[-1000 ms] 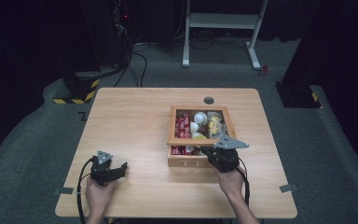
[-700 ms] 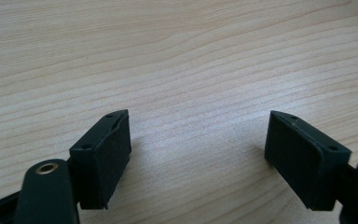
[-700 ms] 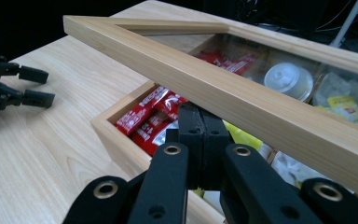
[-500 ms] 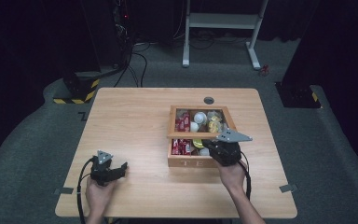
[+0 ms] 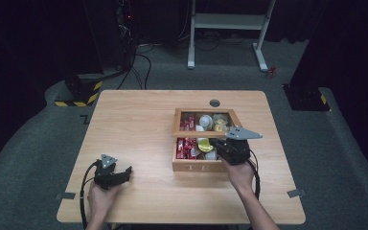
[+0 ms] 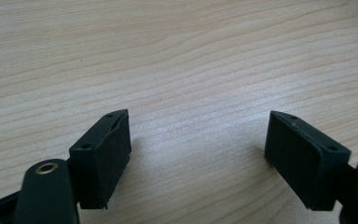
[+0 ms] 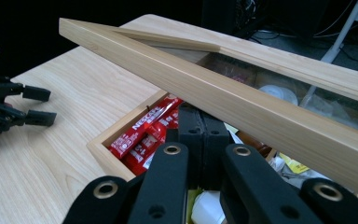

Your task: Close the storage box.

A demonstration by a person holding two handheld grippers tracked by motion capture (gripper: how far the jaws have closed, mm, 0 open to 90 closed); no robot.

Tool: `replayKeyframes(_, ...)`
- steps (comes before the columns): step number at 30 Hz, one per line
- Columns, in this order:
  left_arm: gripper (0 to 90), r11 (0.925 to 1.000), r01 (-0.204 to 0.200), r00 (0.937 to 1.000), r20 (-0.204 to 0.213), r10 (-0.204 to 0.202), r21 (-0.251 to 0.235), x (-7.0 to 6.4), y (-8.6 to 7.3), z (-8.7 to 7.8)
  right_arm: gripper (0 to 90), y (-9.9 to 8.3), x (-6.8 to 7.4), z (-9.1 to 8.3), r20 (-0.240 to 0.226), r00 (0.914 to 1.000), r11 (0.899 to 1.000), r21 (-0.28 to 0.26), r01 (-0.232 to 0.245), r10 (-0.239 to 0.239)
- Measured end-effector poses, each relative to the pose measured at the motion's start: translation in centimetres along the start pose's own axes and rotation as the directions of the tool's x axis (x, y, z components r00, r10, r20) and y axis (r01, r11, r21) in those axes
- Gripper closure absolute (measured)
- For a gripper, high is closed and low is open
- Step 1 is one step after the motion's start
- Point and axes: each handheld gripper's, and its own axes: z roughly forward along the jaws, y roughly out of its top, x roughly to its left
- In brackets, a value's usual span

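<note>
A wooden box [image 5: 199, 166] sits right of the table's middle, with red sachets [image 7: 142, 133], white pods and yellow packets inside. Its glass-paned lid [image 7: 223, 100] is tilted up, with the front edge raised off the box. My right gripper [image 7: 203, 116] is shut with nothing between its jaws. Its tips are inside the box, right under the lid's front rail. In the high view the right gripper [image 5: 218, 143] is over the box's front right part. My left gripper [image 5: 124, 171] rests open on the bare table at the front left, jaws wide apart [image 6: 198, 154].
The wooden table [image 5: 134, 124] has a small round grommet [image 5: 214, 103] behind the box. Dark floor, cables and a white stand's legs lie beyond the far edge. Both forearms come in over the table's front edge.
The right gripper has shifted slightly forward over the box, and the lid's front edge stands higher. The left gripper has stayed put.
</note>
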Motion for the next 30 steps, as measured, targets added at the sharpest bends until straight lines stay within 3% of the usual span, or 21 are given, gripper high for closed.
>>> replayKeyframes(5, 19.9, 0.9997, -0.021, 0.9997, 0.014, 0.02, 0.012, -0.2, 0.1, 0.0, 89.3, 0.5, -0.6, -0.2, -0.001, 0.9999, 1.0, -0.004, -0.015, 0.015)
replayKeyframes(13, 20.9, 0.9995, -0.003, 0.9975, 0.071, 0.0, 0.033, -0.7, 0.7, 0.1, 89.1, 1.1, -1.3, -0.5, -0.003, 0.9996, 1.0, -0.002, -0.027, 0.027)
replayKeyframes(20, 21.8, 1.0, 0.006, 0.9923, 0.124, -0.006, 0.005, -1.2, 1.2, 0.0, 89.1, 1.5, -1.7, -0.8, 0.002, 0.9996, 1.0, -0.004, -0.028, 0.028)
replayKeyframes(30, 21.5, 0.9994, 0.016, 0.9792, 0.203, -0.009, -0.031, -2.0, 3.0, -0.7, 88.8, 1.9, -1.9, -0.4, -0.007, 0.9993, 0.999, -0.002, -0.037, 0.037)
